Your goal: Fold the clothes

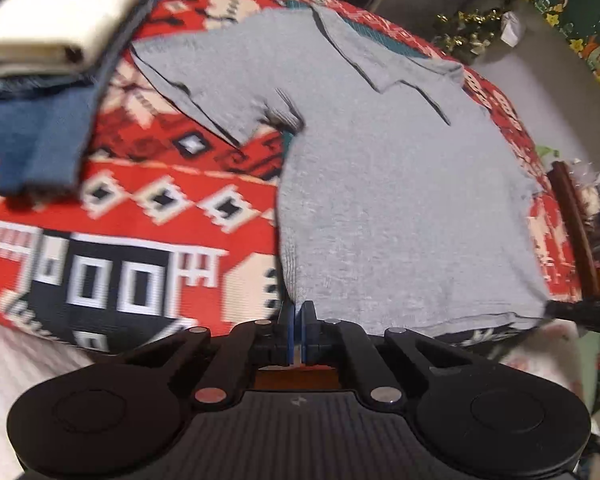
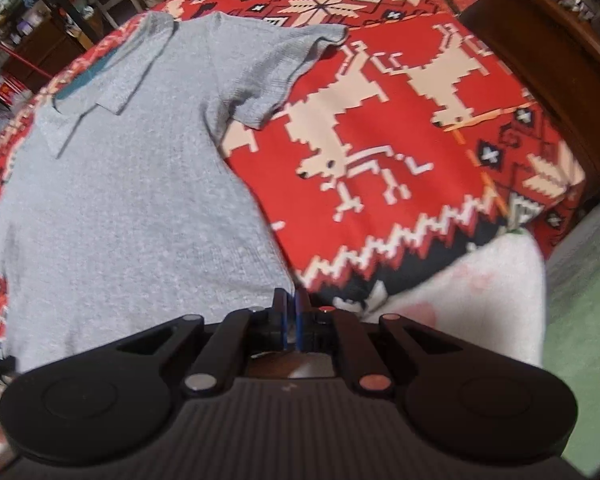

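Folded stack (image 1: 52,32) left; blanket (image 2: 420,140) right bare

We see the folded stack (image 1: 56,28) blurred and cut off at the left wrist view's edge; the grey shirt's (image 2: 132,200) near hem hides behind the right gripper (image 2: 291,300).

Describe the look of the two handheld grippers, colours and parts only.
The left gripper and right gripper look alike: matte black plastic bodies with a ribbed centre plate, two round black discs at the sides, angled black linkage arms with silver pivot pins, and narrow blue-edged finger pads. On the right gripper some pins look copper-tinted. No cables, hands or sleeves are visible.
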`<state>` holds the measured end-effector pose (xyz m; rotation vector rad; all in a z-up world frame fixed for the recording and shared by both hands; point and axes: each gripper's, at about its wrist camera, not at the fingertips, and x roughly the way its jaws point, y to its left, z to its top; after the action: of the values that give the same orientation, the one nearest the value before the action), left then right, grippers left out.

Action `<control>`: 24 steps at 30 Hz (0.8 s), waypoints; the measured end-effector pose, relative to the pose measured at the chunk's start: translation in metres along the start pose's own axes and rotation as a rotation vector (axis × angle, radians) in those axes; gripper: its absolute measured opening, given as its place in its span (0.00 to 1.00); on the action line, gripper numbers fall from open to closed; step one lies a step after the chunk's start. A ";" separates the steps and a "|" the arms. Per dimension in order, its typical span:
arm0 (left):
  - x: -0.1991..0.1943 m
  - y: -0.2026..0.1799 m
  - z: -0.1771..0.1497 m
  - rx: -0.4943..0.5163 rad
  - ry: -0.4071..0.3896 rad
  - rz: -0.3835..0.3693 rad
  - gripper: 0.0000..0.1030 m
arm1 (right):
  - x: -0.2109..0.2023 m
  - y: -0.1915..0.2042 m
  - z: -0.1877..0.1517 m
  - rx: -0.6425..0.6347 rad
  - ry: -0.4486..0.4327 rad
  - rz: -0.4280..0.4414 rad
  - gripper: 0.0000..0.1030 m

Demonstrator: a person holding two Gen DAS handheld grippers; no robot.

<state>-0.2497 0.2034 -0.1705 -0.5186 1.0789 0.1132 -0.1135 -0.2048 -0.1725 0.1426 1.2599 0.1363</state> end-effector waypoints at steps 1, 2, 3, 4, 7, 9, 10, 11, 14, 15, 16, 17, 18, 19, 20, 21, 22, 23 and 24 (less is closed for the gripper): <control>-0.002 0.004 0.000 -0.009 0.001 0.001 0.03 | -0.003 0.002 -0.001 -0.016 -0.002 -0.029 0.03; -0.003 0.009 0.000 -0.019 0.007 0.001 0.03 | -0.002 0.003 0.000 -0.022 0.006 -0.044 0.03; -0.004 0.013 0.001 -0.029 0.013 0.000 0.03 | -0.001 0.005 0.000 -0.029 0.013 -0.059 0.03; -0.002 0.016 0.001 -0.033 0.027 0.006 0.03 | 0.000 0.006 0.001 -0.036 0.020 -0.074 0.03; 0.006 0.014 0.003 -0.011 0.060 0.026 0.03 | 0.013 0.012 0.002 -0.042 0.066 -0.096 0.03; 0.004 0.011 0.002 0.010 0.052 0.022 0.04 | 0.010 0.013 0.001 -0.063 0.056 -0.100 0.04; 0.004 0.010 0.003 0.015 0.053 0.018 0.05 | 0.009 0.012 0.001 -0.061 0.060 -0.092 0.04; 0.003 0.011 0.003 0.014 0.052 0.019 0.07 | 0.006 0.010 0.001 -0.052 0.055 -0.081 0.06; -0.003 0.013 0.003 0.006 0.027 0.018 0.17 | -0.006 0.002 0.003 -0.034 0.006 -0.048 0.13; -0.006 0.014 0.004 0.001 0.011 0.009 0.25 | -0.011 0.000 0.005 -0.033 -0.018 -0.039 0.14; -0.010 0.017 0.005 -0.008 -0.009 0.001 0.30 | -0.016 -0.001 0.007 -0.027 -0.044 -0.028 0.20; -0.015 0.019 0.006 -0.017 -0.031 -0.006 0.31 | -0.021 -0.002 0.010 -0.022 -0.069 -0.018 0.24; -0.018 0.020 0.009 -0.025 -0.052 -0.006 0.34 | -0.025 -0.003 0.013 -0.016 -0.095 -0.007 0.25; -0.020 0.022 0.011 -0.033 -0.074 -0.004 0.39 | -0.028 -0.004 0.018 -0.005 -0.119 0.009 0.25; -0.022 0.022 0.015 -0.042 -0.096 0.003 0.41 | -0.030 -0.004 0.024 0.006 -0.144 0.024 0.25; -0.024 0.023 0.020 -0.052 -0.119 0.011 0.44 | -0.028 -0.004 0.031 0.017 -0.172 0.043 0.25; -0.024 0.021 0.024 -0.057 -0.135 0.018 0.45 | -0.028 -0.004 0.039 0.025 -0.204 0.072 0.25; -0.024 0.019 0.029 -0.057 -0.144 0.024 0.45 | -0.023 -0.007 0.048 0.037 -0.221 0.094 0.25; -0.023 0.017 0.035 -0.056 -0.154 0.031 0.45 | -0.020 -0.008 0.057 0.055 -0.238 0.116 0.25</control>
<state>-0.2382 0.2379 -0.1437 -0.5348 0.9359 0.2073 -0.0645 -0.2183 -0.1382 0.2717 1.0186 0.1793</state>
